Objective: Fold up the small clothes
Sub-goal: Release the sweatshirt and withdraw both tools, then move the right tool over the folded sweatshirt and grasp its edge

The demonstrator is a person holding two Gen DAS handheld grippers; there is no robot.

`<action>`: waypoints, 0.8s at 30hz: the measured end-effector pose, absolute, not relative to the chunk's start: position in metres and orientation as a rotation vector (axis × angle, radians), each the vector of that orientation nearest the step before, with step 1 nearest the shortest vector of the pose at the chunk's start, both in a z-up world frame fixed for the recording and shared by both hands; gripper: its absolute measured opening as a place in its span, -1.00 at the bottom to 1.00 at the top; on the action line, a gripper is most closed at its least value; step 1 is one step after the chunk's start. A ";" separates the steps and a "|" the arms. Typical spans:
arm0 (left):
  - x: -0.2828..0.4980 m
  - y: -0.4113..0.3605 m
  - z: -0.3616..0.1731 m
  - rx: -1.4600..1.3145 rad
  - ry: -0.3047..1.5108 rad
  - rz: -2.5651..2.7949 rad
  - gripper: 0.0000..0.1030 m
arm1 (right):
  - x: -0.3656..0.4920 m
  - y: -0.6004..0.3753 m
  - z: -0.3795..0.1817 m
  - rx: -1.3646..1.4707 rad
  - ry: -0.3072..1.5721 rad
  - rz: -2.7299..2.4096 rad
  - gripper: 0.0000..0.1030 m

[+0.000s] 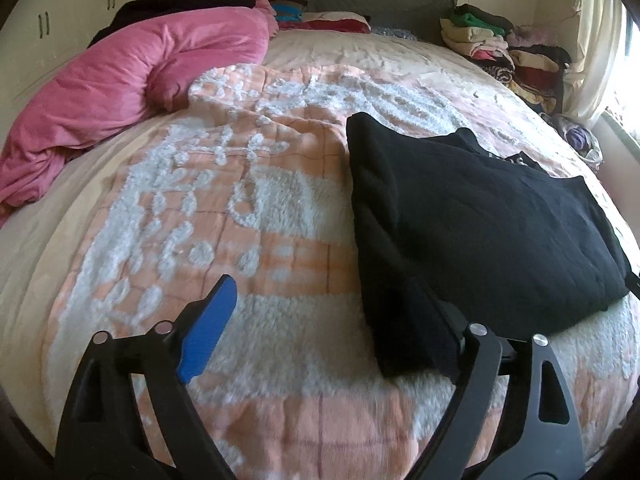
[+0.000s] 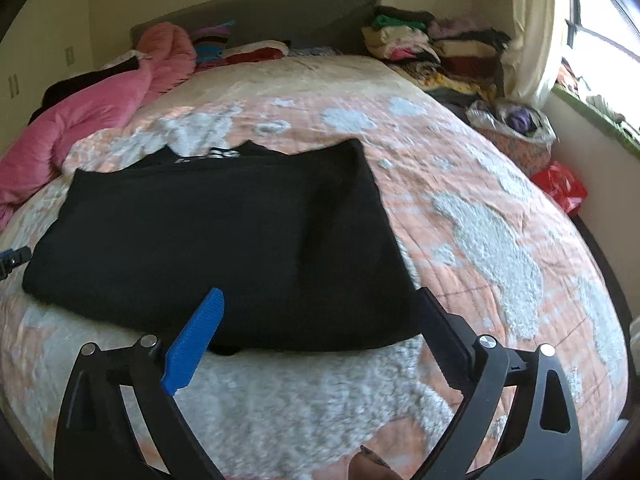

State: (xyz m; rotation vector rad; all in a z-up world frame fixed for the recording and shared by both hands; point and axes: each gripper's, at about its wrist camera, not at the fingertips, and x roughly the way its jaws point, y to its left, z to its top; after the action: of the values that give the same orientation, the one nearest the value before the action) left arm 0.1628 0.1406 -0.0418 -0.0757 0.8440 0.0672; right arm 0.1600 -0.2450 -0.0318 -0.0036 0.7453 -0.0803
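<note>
A black garment (image 1: 480,220) lies folded flat in a rough rectangle on the peach and white blanket (image 1: 240,208), with a bit of white print showing at its far edge. My left gripper (image 1: 324,292) is open at the garment's near left corner. Its blue pad (image 1: 208,332) is over bare blanket and its dark finger (image 1: 440,320) is in front of the cloth. In the right wrist view the same garment (image 2: 224,232) fills the middle left. My right gripper (image 2: 320,300) is open just before its near right edge, and nothing is gripped.
A pink duvet (image 1: 120,80) is bunched along the bed's left side. Pillows (image 1: 288,4) lean at the headboard. Stacks of folded clothes (image 1: 500,48) fill the far right corner. By the window stand a box with a plastic bag (image 2: 516,128) and a red bag (image 2: 560,188).
</note>
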 end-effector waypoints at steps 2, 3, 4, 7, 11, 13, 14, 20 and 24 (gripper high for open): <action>0.158 0.143 -0.038 -0.088 0.839 0.070 0.61 | 0.157 -0.233 -0.028 -0.020 0.738 -0.054 0.86; 0.154 0.146 -0.035 -0.095 0.836 0.075 0.72 | 0.156 -0.226 -0.026 -0.027 0.734 -0.038 0.86; 0.152 0.148 -0.033 -0.100 0.832 0.082 0.77 | 0.156 -0.220 -0.024 -0.033 0.731 -0.024 0.87; 0.145 0.156 -0.028 -0.116 0.819 0.106 0.81 | 0.155 -0.202 -0.020 -0.055 0.723 0.014 0.88; 0.139 0.166 -0.024 -0.134 0.816 0.135 0.81 | 0.156 -0.175 -0.015 -0.097 0.719 0.064 0.88; 0.137 0.171 -0.022 -0.141 0.812 0.149 0.81 | 0.158 -0.162 -0.013 -0.118 0.714 0.090 0.88; 0.136 0.174 -0.021 -0.147 0.811 0.154 0.81 | 0.158 -0.155 -0.012 -0.127 0.710 0.102 0.88; 0.131 0.187 -0.020 -0.171 0.801 0.179 0.81 | 0.164 -0.120 -0.008 -0.183 0.692 0.164 0.88; 0.130 0.193 -0.020 -0.178 0.800 0.189 0.81 | 0.166 -0.096 -0.006 -0.219 0.684 0.207 0.88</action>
State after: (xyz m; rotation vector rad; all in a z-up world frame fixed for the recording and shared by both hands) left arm 0.1303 0.1928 -0.0197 -0.1782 0.7999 0.1892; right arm 0.1657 -0.0961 -0.0061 -0.2190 0.6837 0.2073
